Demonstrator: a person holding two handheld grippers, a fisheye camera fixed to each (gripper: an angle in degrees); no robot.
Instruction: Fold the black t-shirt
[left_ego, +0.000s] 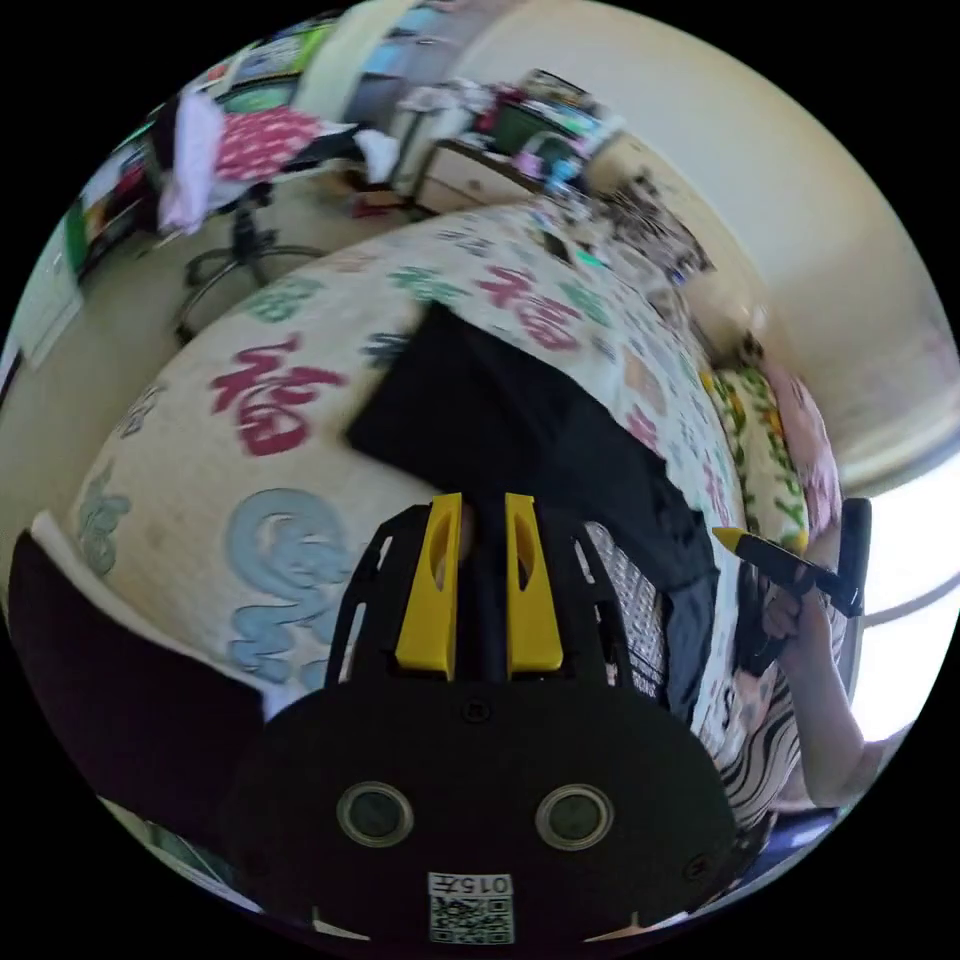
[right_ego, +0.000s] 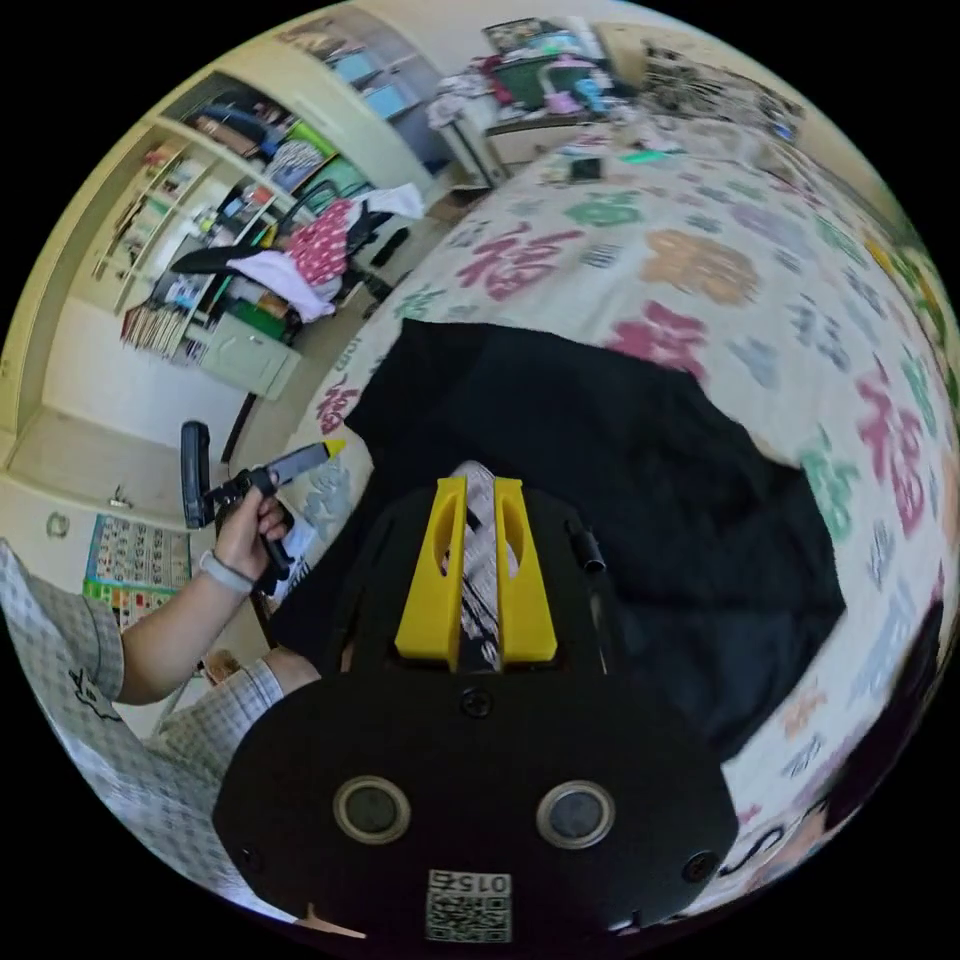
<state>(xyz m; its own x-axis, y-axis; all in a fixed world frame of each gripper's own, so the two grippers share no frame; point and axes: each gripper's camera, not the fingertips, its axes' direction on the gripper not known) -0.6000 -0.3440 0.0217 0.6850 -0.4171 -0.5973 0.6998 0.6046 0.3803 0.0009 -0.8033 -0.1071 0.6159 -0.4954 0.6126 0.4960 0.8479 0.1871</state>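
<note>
Looks like mid-fold: the black t-shirt (right_ego: 640, 470) lies on the bed (right_ego: 700, 260) ahead of both grippers. Left gripper (left_ego: 478, 520) has narrow jaws, can't tell if they're pinching cloth; right gripper (right_ego: 478, 500) is narrow with nothing held. Next move probably needs each to grab an edge.

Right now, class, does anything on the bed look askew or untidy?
Yes. The black t-shirt lies crooked on the patterned bedspread, its near edge bunched and rumpled rather than flat. It is only partly folded.
</note>
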